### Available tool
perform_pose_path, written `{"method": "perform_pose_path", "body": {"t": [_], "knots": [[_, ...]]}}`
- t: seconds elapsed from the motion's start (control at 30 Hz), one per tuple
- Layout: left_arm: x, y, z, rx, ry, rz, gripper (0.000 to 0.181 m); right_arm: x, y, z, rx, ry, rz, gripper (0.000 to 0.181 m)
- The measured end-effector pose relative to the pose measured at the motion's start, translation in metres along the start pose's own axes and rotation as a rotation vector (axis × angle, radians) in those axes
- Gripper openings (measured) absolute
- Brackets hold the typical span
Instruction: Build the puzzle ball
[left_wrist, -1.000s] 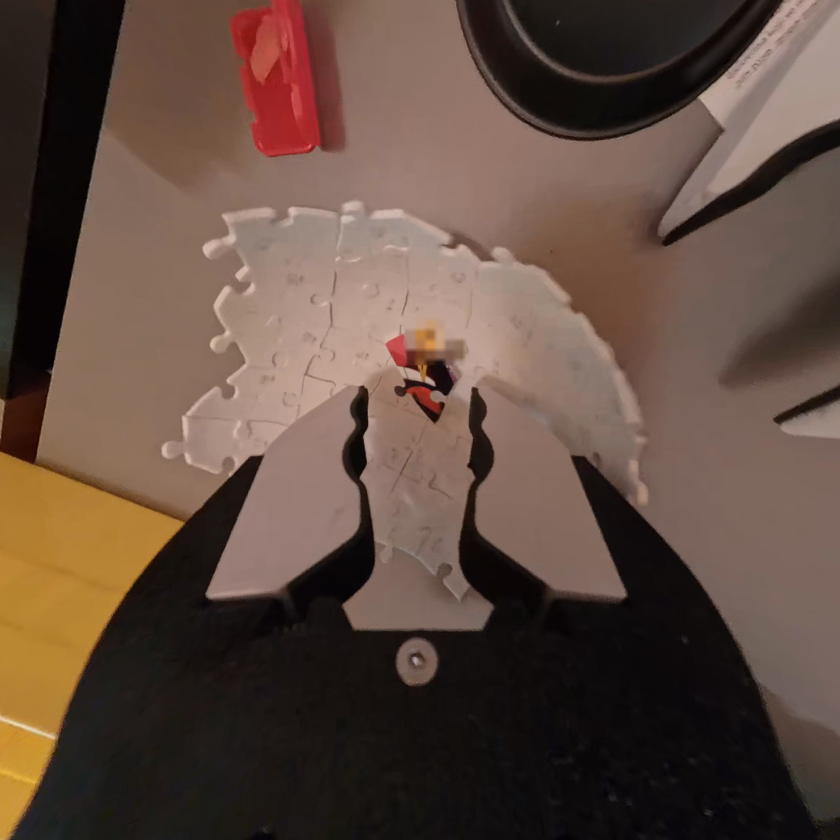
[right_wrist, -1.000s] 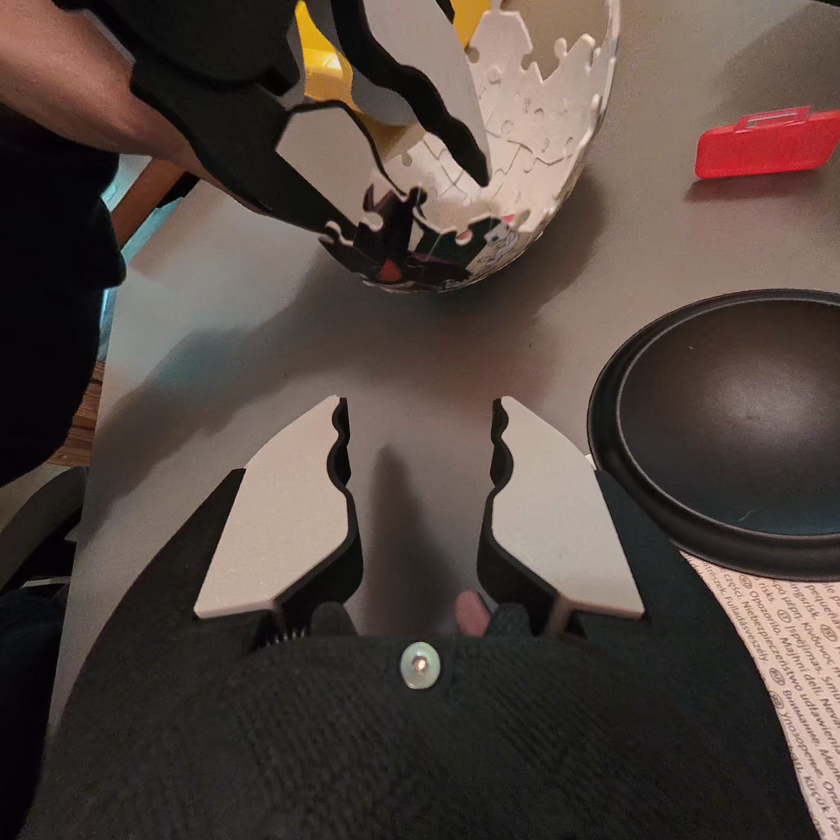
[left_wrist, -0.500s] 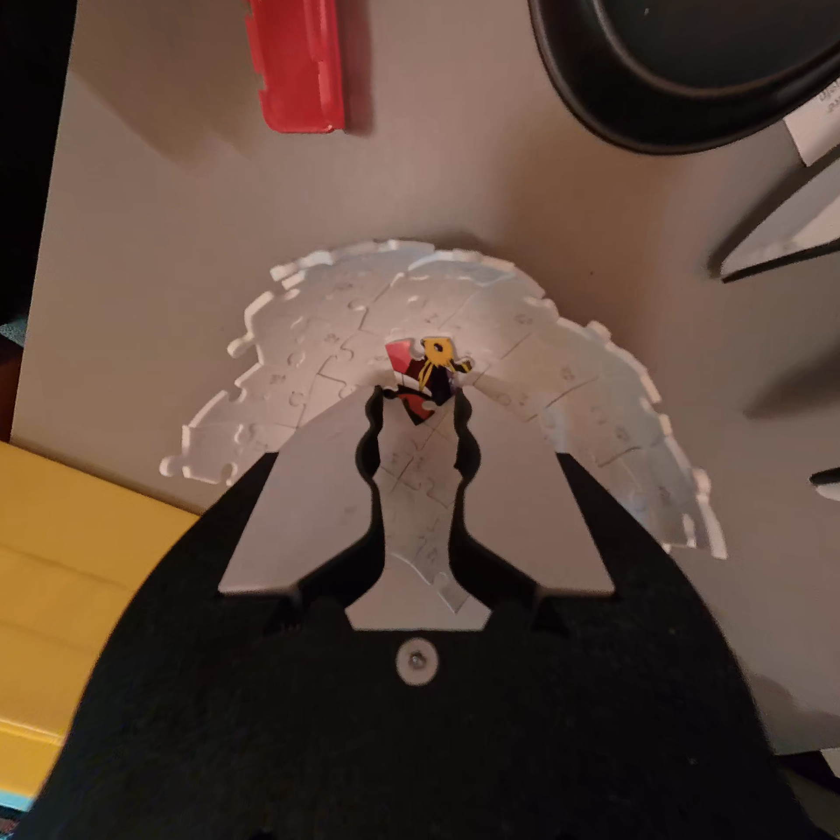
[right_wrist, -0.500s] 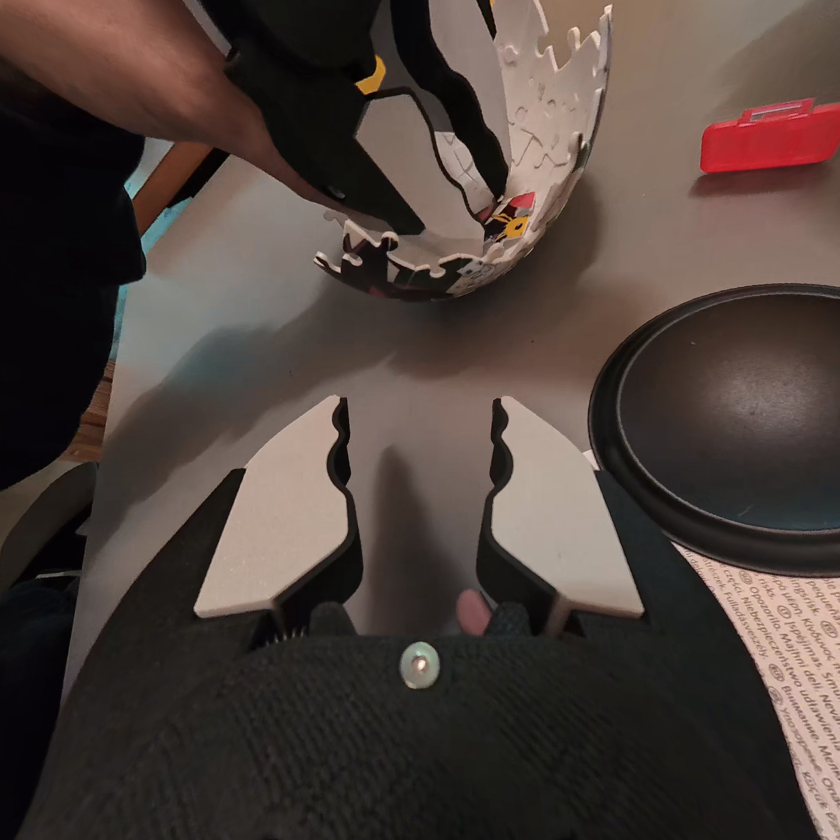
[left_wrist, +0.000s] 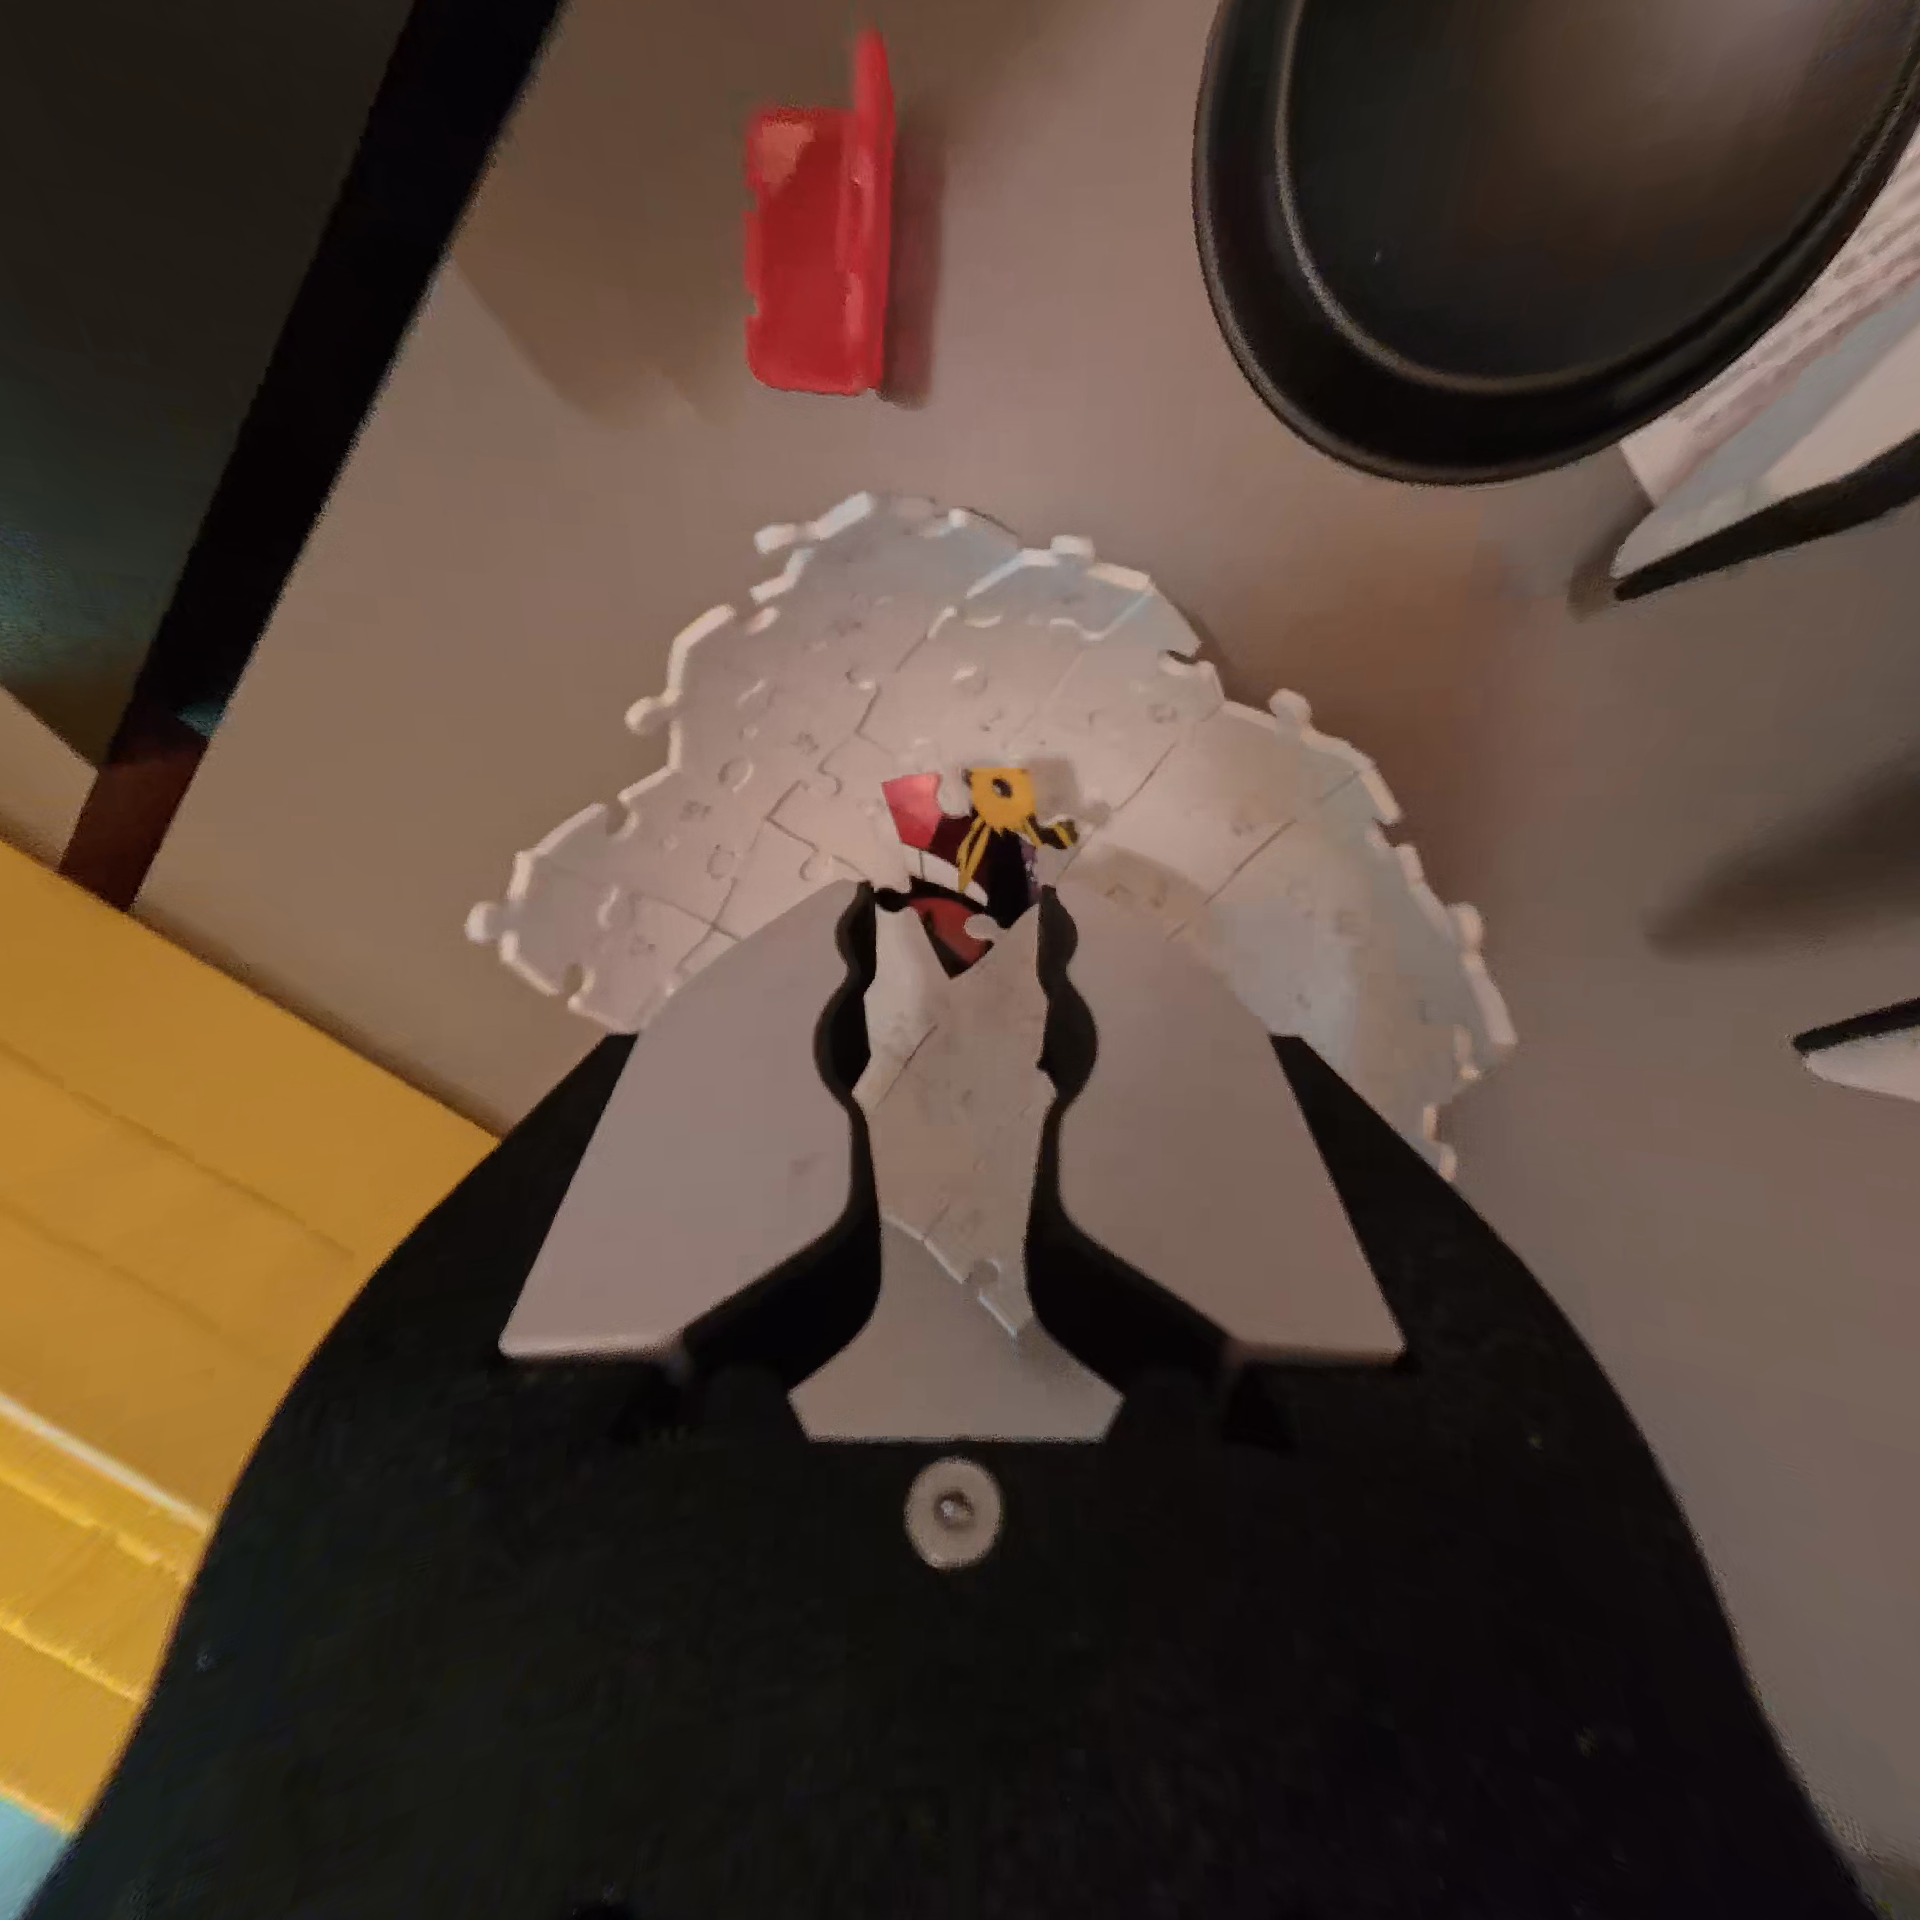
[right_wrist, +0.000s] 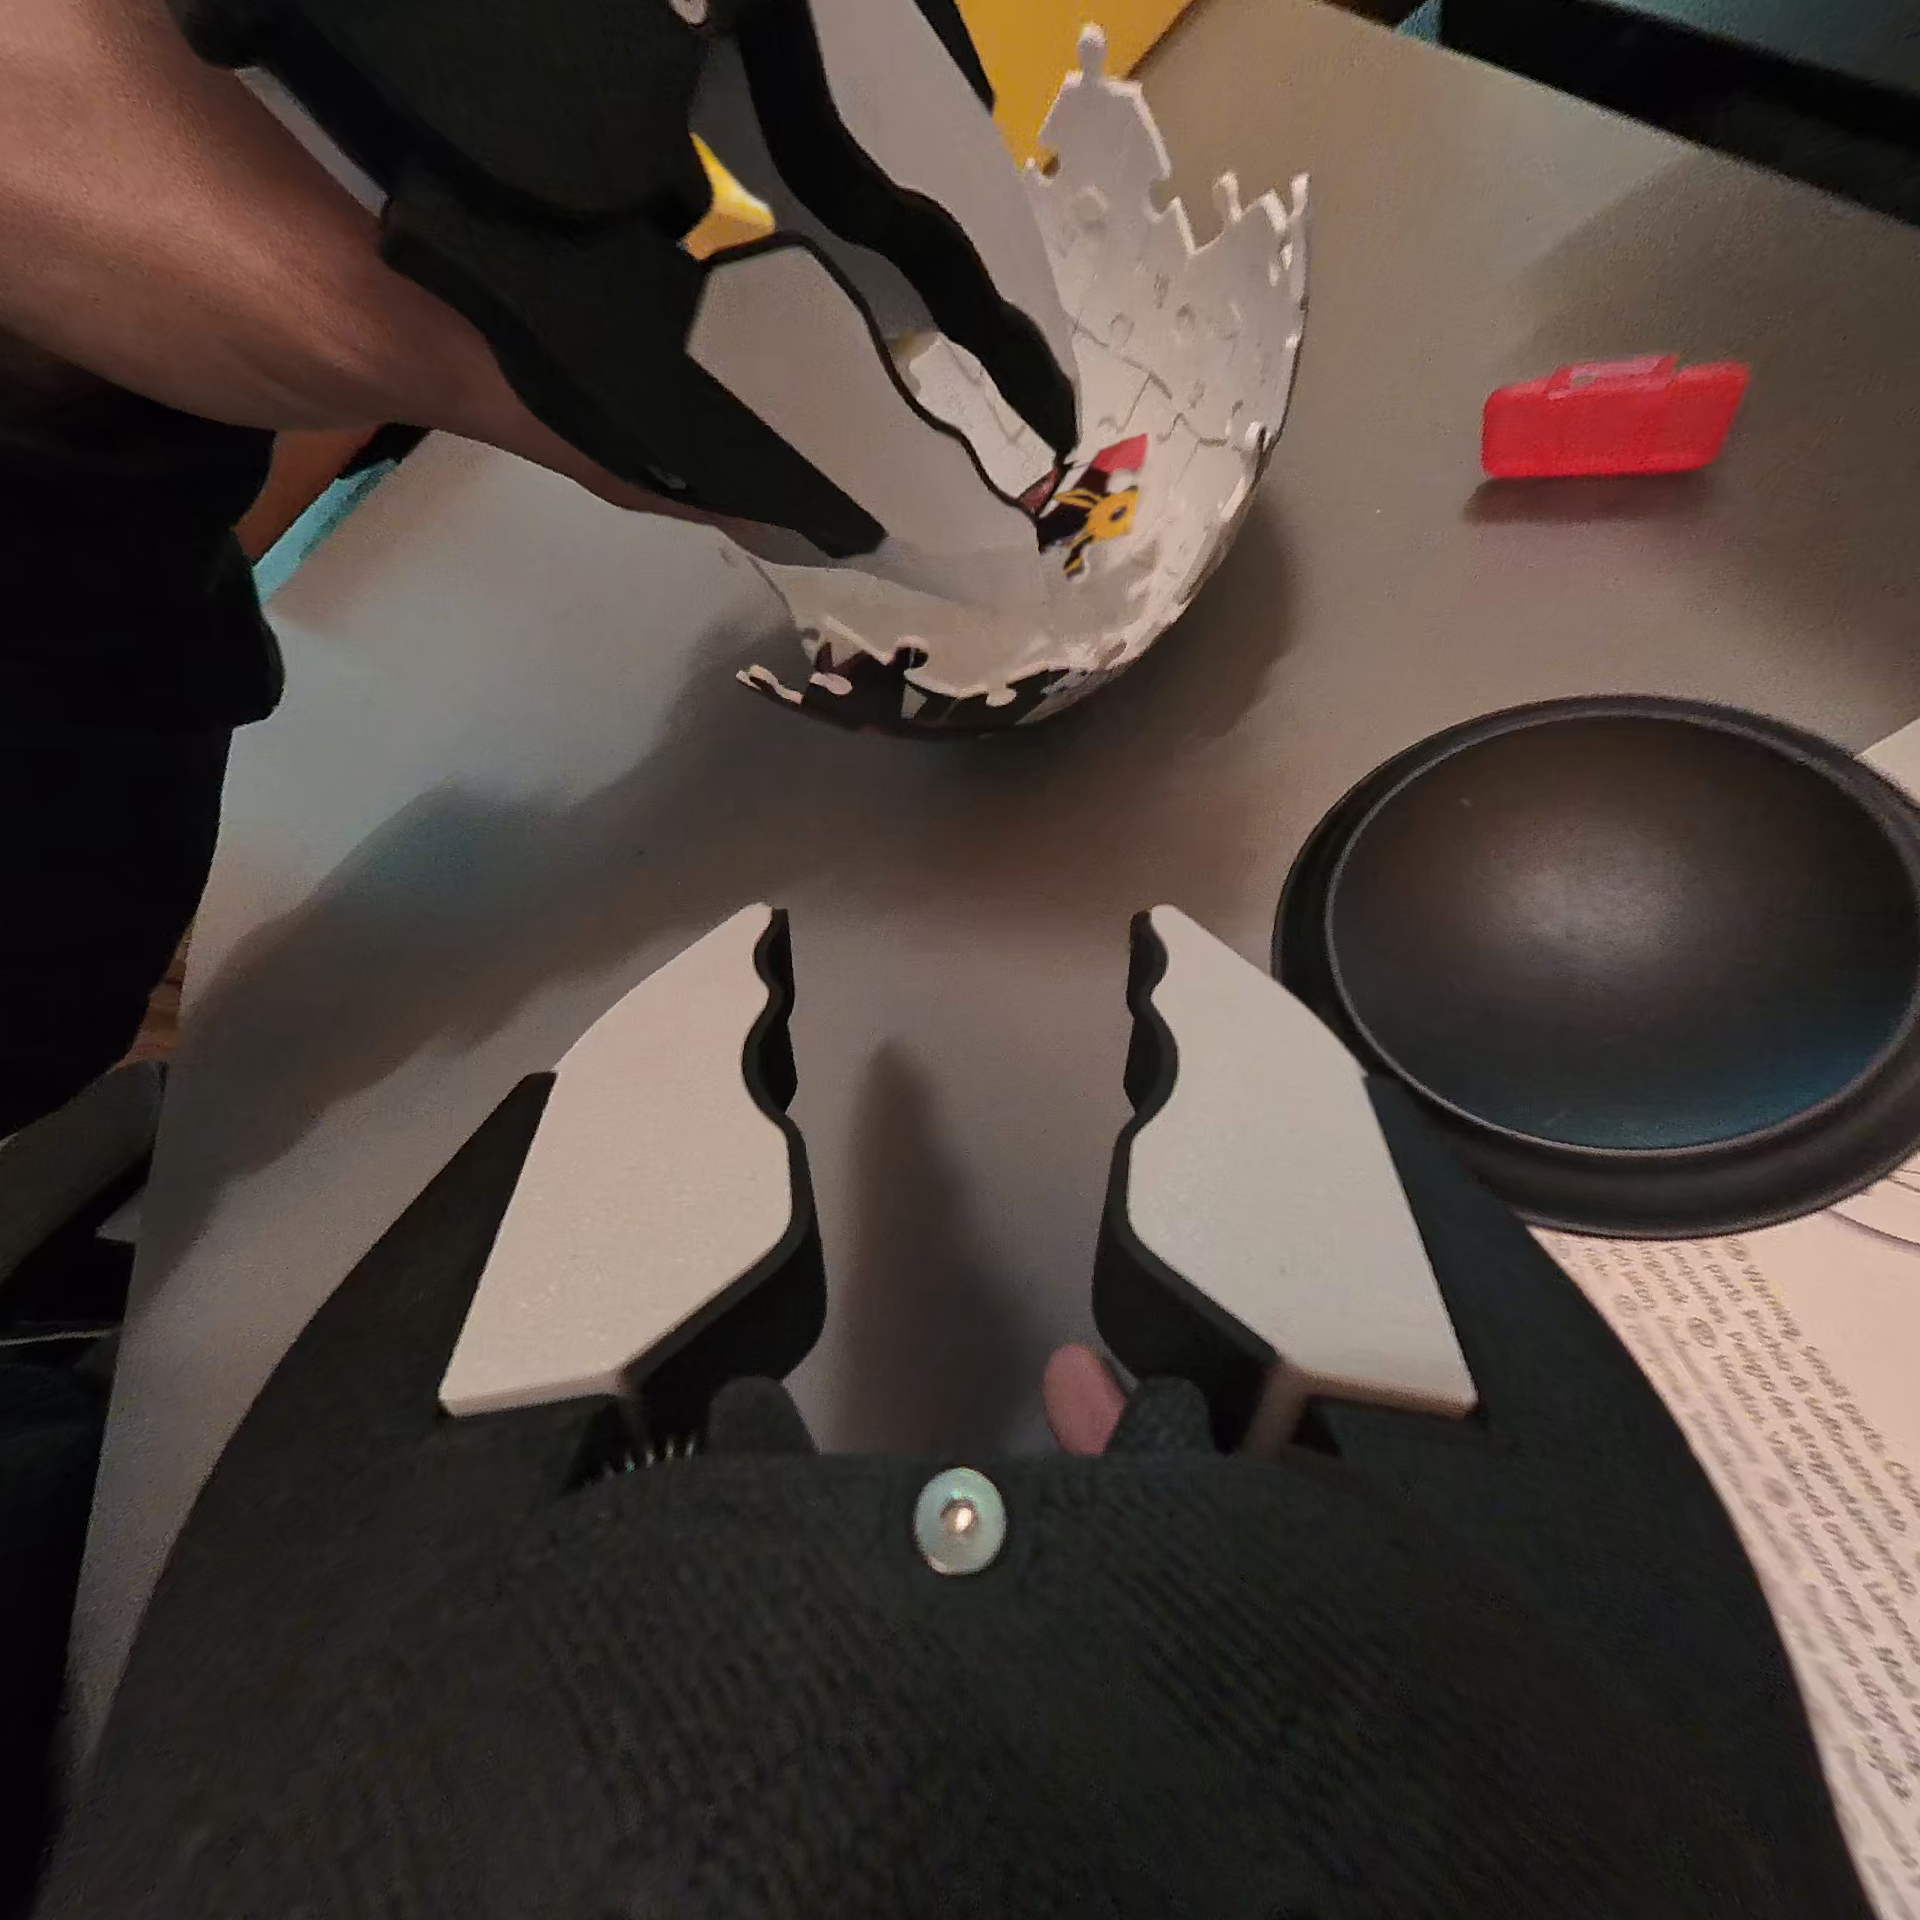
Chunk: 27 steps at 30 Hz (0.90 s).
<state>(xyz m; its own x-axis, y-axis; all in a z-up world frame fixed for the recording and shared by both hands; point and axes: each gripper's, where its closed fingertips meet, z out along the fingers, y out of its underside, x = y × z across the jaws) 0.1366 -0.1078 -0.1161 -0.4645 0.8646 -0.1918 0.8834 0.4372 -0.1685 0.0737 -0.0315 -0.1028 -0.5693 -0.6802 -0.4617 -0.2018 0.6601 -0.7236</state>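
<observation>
My left tongs (left_wrist: 951, 914) reach into the half-built puzzle ball (left_wrist: 1039, 717), a curved shell of interlocked matte white pieces on the smooth grey table (right_wrist: 935, 831), and pinch a small glossy piece (left_wrist: 971, 862) printed in red, black and yellow against its inner wall. My right tongs (right_wrist: 956, 925) hang slack and empty over bare tabletop, wavy-edged jaws well apart, beside a round black bowl (right_wrist: 1621, 956); a red plastic case (right_wrist: 1616, 416) lies beyond the shell.

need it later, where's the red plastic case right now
In the right wrist view the red case lies on the grey table at upper right, beyond the black bowl, right of the puzzle shell.
</observation>
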Motion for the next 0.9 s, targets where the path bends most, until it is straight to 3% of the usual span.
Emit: {"method": "perform_pose_path", "body": {"t": [0.2, 0.4, 0.6, 0.73, 0.83, 0.9], "knots": [[-0.008, -0.022, -0.050, 0.268, -0.037, -0.136, 0.029, 0.003, -0.029, -0.016, 0.130, 0.096, -0.106, 0.064], [0.040, -0.044, -0.132, 0.715, 0.335, -0.278, 0.029, -0.031, -0.082, -0.044, 0.461, 0.152, -0.324, 0.070], [0.085, -0.037, -0.181, 0.928, 0.721, -0.413, 0.028, -0.081, -0.104, -0.064, 0.669, 0.179, -0.632, 0.061], [0.092, -0.032, -0.192, 0.992, 0.820, -0.515, 0.028, -0.106, -0.110, -0.074, 0.771, 0.216, -0.767, 0.036], [0.092, -0.030, -0.197, 1.030, 0.862, -0.580, 0.028, -0.115, -0.110, -0.077, 0.780, 0.225, -0.813, 0.004], [0.094, -0.029, -0.199, 1.037, 0.878, -0.580, 0.029, -0.116, -0.110, -0.078, 0.776, 0.243, -0.841, 0.003]]}}
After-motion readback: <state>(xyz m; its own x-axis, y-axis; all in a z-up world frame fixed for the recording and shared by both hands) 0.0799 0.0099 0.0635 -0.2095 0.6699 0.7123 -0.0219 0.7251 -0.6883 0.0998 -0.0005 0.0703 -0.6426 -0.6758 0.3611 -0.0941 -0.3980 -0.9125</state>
